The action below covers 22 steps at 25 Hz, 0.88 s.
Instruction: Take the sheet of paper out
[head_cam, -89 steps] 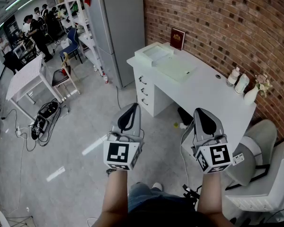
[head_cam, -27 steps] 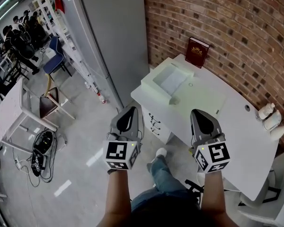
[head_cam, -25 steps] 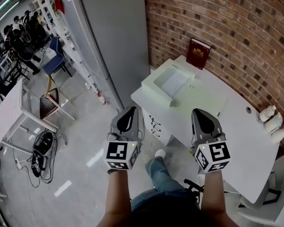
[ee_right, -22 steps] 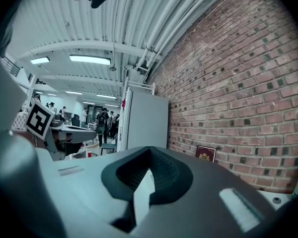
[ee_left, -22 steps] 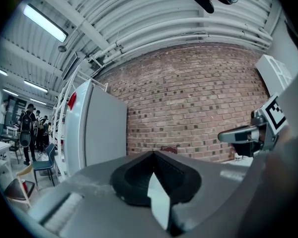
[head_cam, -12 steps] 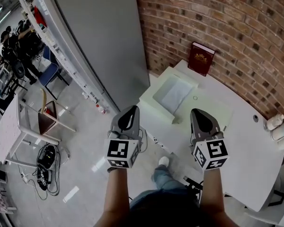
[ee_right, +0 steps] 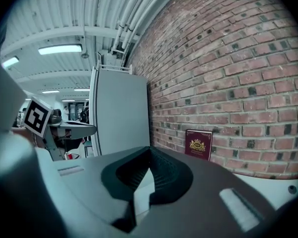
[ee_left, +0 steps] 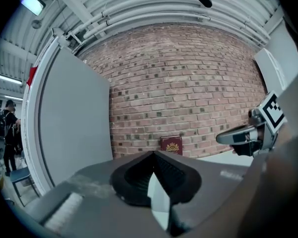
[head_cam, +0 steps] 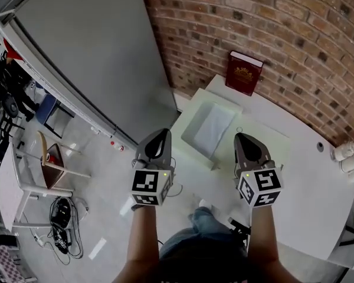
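Sheet of paper (head_cam: 212,127): being carried flat in the white tray (head_cam: 187,137) on the surface (head_cam: 307,170), long axis pointing away toward the brick wall (head_cam: 295,40), just ahead between left tongs (head_cam: 160,135) and right tongs (head_cam: 243,139), both being held clenched, empty; right judged nearer.

Open-plan office or lab workspace, white table (head_cam: 310,158) against a brick wall (head_cam: 295,28), paper tray (head_cam: 187,122) and red book (head_cam: 243,73) on the table, tall grey cabinet (head_cam: 88,58) left of the table, chair (head_cam: 52,160) and floor cables (head_cam: 62,216) beyond the cabinet, strip lights (ee_right: 59,49) overhead.
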Motion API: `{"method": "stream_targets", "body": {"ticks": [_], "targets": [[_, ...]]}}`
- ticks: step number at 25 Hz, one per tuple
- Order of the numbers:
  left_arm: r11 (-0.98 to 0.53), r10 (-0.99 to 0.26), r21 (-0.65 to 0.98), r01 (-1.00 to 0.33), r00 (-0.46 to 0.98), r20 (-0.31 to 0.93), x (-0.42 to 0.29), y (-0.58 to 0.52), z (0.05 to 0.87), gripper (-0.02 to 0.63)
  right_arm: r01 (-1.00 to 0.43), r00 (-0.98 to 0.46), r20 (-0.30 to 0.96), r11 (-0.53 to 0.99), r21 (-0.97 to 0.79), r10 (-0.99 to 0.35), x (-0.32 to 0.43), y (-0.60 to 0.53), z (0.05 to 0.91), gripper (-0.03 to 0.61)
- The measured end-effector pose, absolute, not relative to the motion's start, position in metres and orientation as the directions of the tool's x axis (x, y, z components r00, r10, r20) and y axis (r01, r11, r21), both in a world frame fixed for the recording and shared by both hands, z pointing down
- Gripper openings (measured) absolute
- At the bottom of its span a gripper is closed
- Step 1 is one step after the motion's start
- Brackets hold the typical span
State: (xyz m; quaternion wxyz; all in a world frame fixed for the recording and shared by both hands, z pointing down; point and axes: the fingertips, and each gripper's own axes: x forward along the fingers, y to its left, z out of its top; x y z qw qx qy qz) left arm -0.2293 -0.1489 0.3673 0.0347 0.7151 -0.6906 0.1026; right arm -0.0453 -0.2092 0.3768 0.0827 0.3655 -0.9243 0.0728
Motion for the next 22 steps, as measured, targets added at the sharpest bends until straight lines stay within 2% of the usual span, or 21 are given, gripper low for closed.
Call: {"method": "stream_targets", "body": {"ticks": [9,22], "targets": [[-0.104,-0.964,-0.103,-0.989,0.075,0.255,-0.232,-0.184,0.394,0.000,-0.714,-0.696,0.277,0.679,-0.172,-0.663,-0.042,-0.231,0.413,0.002],[-0.246,-0.905,-0.037,-0.968,0.216,0.367,-0.245,-0.240,0.442,0.000,-0.820,-0.570,0.444,0.505,-0.269,-0.691,-0.043,-0.265,0.484,0.003]]}}
